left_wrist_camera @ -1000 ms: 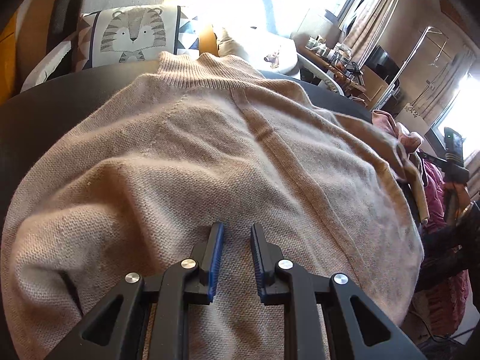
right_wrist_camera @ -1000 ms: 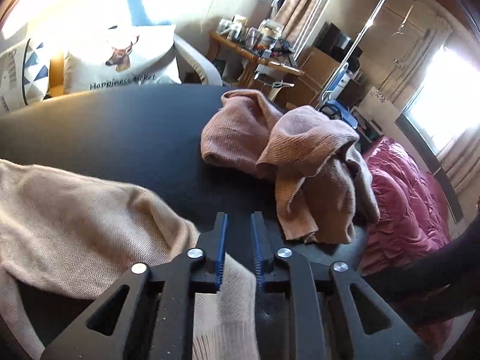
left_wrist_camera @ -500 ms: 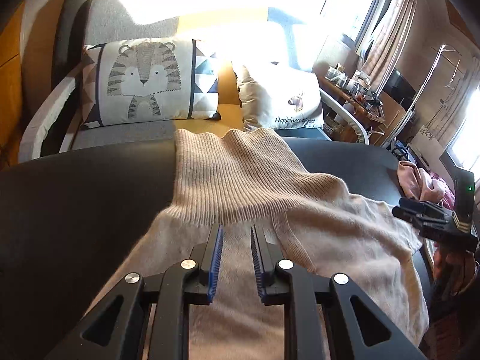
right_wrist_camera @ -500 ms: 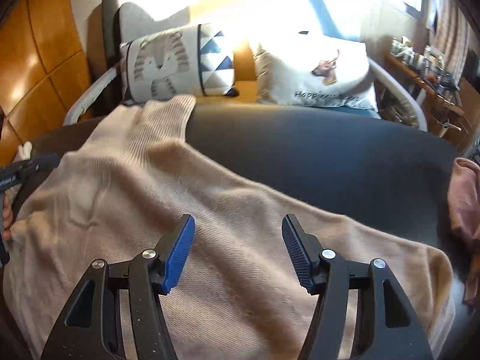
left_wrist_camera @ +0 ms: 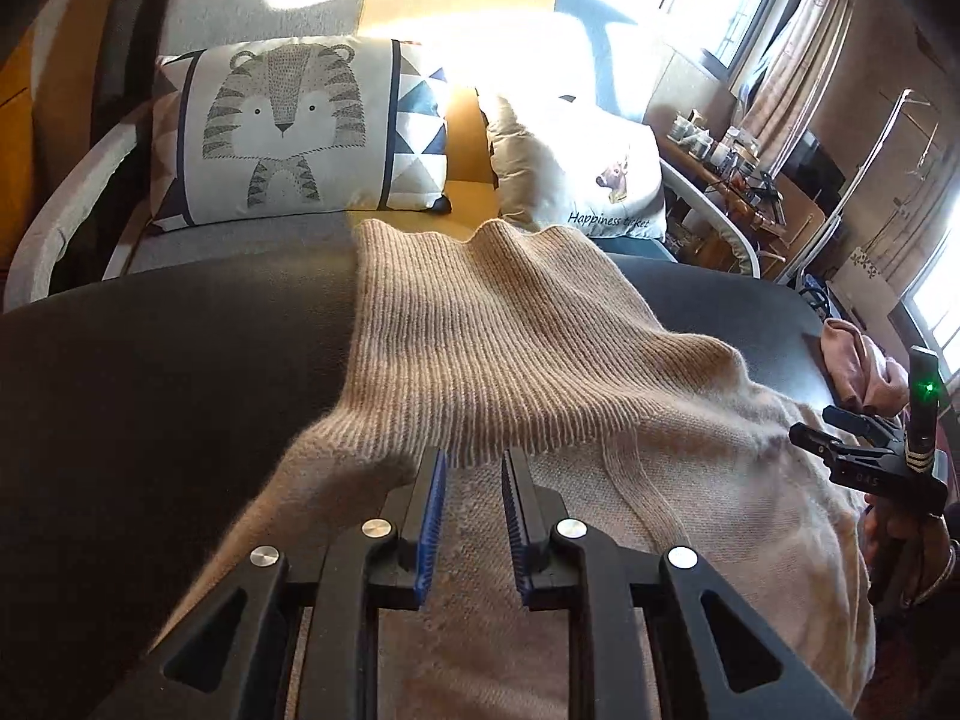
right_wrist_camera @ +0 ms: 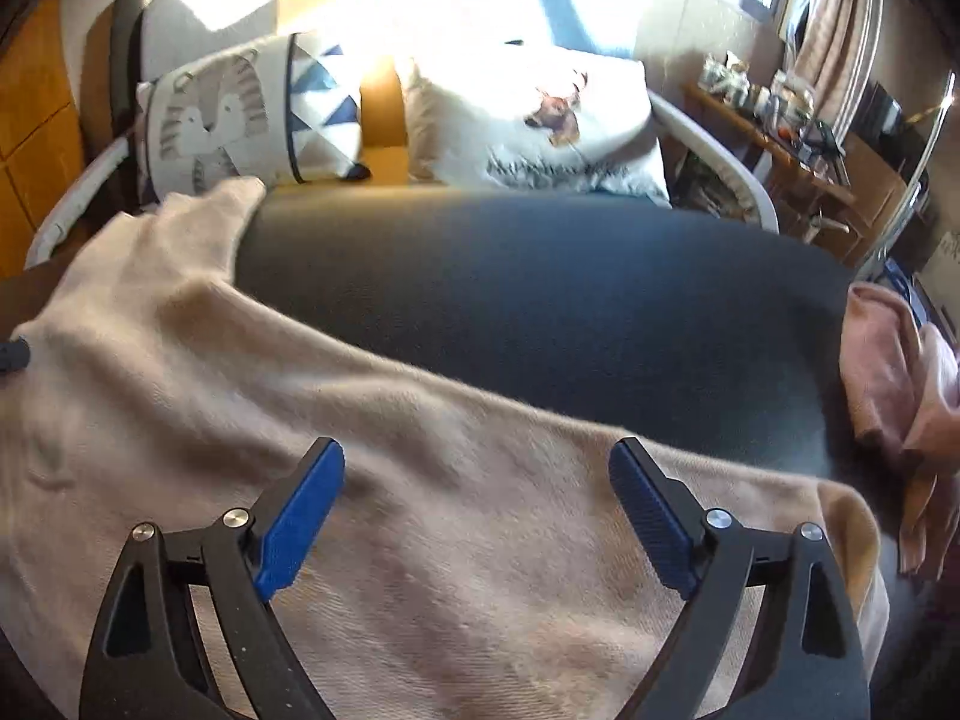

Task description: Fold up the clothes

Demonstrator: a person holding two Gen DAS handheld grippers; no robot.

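The beige sweater (left_wrist_camera: 540, 396) lies spread on the dark table (left_wrist_camera: 150, 372), and in my left view its ribbed band runs away from me toward the upper middle of the frame, its far edge reaching the table's back rim. In my right view the same sweater (right_wrist_camera: 300, 420) stretches as a long band from the upper left down to the lower right, one narrow ribbed end pointing up-left at the sofa.

My left gripper (left_wrist_camera: 474, 480) tilts down over the knit at the bottom centre of its frame; its blue pads stand narrowly apart, a slim gap between them, and whether any cloth is pinched there I cannot tell. My right gripper (right_wrist_camera: 477, 486) also angles down at the bottom of its frame, its jaws opening wide, with nothing between them but the sweater lying below. It also shows at the right edge of the left view, gripped by a hand (left_wrist_camera: 900, 534).

A pinkish garment (right_wrist_camera: 900, 372) sits bunched at the right edge of the table. On the sofa behind, a tiger cushion (left_wrist_camera: 288, 132) leans at upper left, and a white cushion (left_wrist_camera: 576, 180) with a deer reads "Happiness ticket".
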